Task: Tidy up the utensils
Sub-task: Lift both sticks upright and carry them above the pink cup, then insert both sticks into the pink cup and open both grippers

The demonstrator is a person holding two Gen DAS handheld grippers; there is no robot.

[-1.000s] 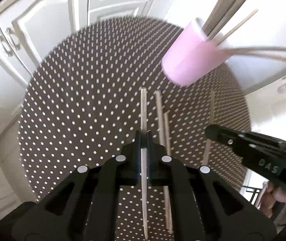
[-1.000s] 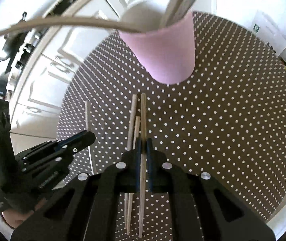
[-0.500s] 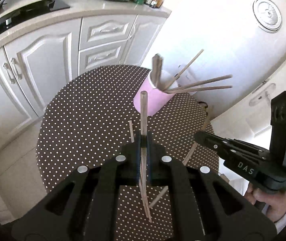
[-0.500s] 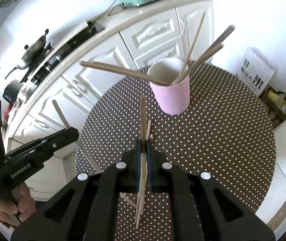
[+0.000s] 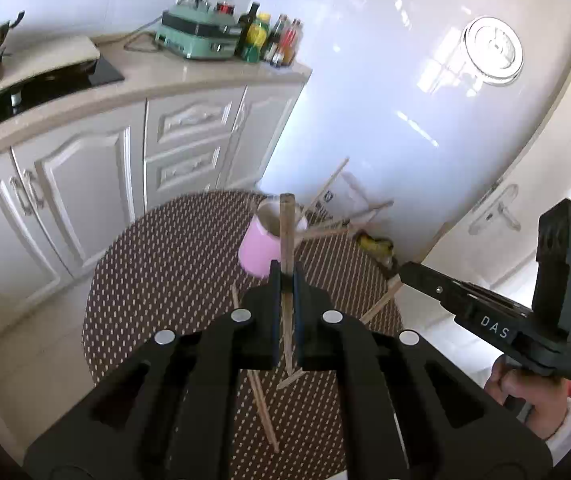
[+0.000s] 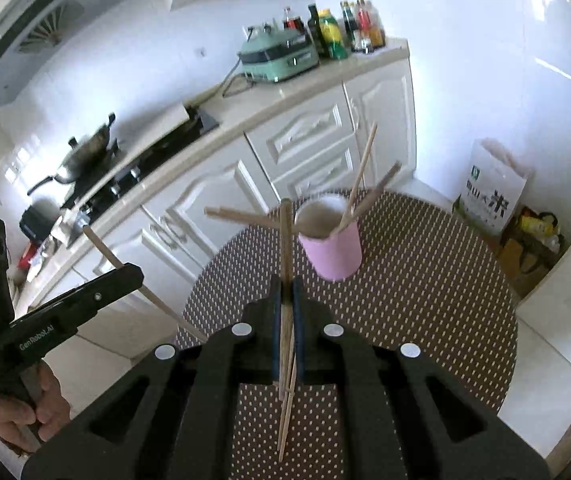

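Compared with one second earlier, both grippers are now high above the round dotted table (image 5: 157,280), and each carries a chopstick that lay on the table before. The left gripper (image 5: 285,280) is clamped on one wooden chopstick (image 5: 286,240), which stands upright between its jaws. The right gripper (image 6: 286,288) is clamped on another chopstick (image 6: 285,248) in the same way. The pink cup (image 6: 335,252), with several chopsticks leaning out of it, stands on the far part of the table, near the edge. Two chopsticks (image 5: 263,408) lie on the table below the left gripper. Around the cup the table surface is free, and the white cabinets (image 5: 85,184) stand beyond the table's left edge.
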